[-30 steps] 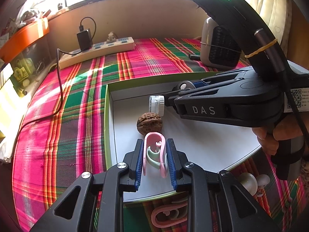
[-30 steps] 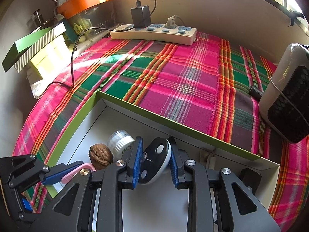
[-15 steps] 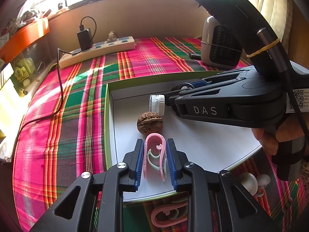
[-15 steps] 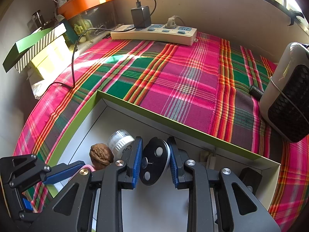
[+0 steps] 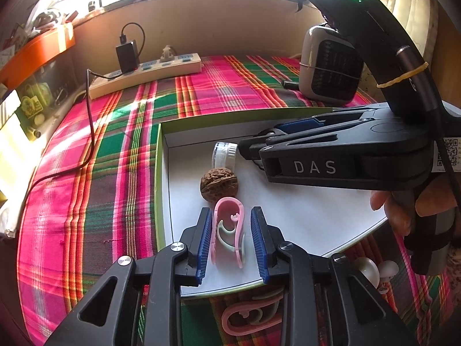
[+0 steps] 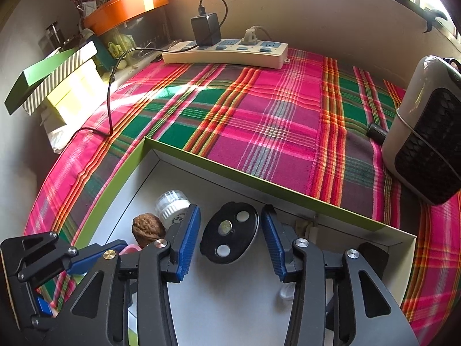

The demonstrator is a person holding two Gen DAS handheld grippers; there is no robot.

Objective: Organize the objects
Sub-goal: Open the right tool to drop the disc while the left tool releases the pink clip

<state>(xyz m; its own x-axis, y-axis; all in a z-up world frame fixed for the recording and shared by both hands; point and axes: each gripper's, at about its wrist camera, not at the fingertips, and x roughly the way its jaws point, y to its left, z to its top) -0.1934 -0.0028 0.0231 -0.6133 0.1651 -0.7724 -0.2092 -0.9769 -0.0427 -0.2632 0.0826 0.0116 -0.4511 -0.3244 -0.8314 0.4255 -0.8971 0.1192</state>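
A shallow green-rimmed white tray (image 5: 160,155) lies on the plaid cloth. In it are a walnut (image 5: 219,184), a small white-capped jar (image 5: 224,154) on its side, and a pink and mint clip (image 5: 227,232). My left gripper (image 5: 232,240) is open with its blue pads either side of the clip, not touching. My right gripper (image 6: 230,242) is open over the tray (image 6: 259,178), and a black oval disc (image 6: 230,232) with pale dots lies free between its pads. The walnut (image 6: 148,227) and jar (image 6: 172,203) sit just left of it.
A second pink clip (image 5: 253,314) and white knobs (image 5: 374,268) lie on the cloth before the tray. A power strip (image 6: 226,53) with a black charger stands at the back. A small heater (image 6: 426,132) is at the right. Boxes (image 6: 57,75) crowd the left edge.
Both grippers have opened. The left let go of the pink clip, the right let go of the black disc, which now lies flat in the tray.
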